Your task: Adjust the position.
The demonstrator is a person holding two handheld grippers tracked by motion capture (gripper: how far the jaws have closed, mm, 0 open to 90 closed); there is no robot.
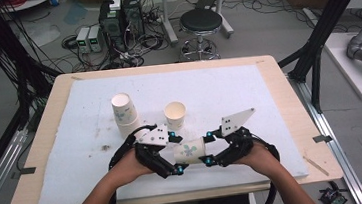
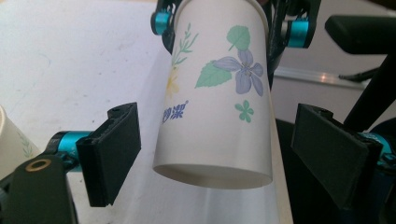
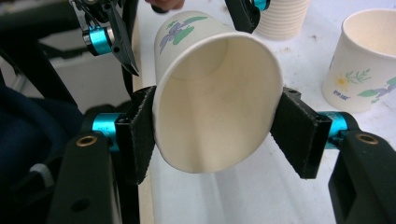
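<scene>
— What does my left gripper point(image 2: 215, 158) have?
— Nothing: its jaws stand wide apart, either side of the paper cup point(image 2: 217, 93), clear of it. Blue writing ends in "洁"; flowers printed.
— And my right gripper point(image 3: 212, 130)?
— Clamped on the cup's rim, cup lying sideways above the white mat point(image 1: 268, 93).

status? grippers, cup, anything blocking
Right gripper shut on cup, held sideways off the table. Left gripper open, fingers clear of the cup's base. Stack and single cup behind, not blocking.
</scene>
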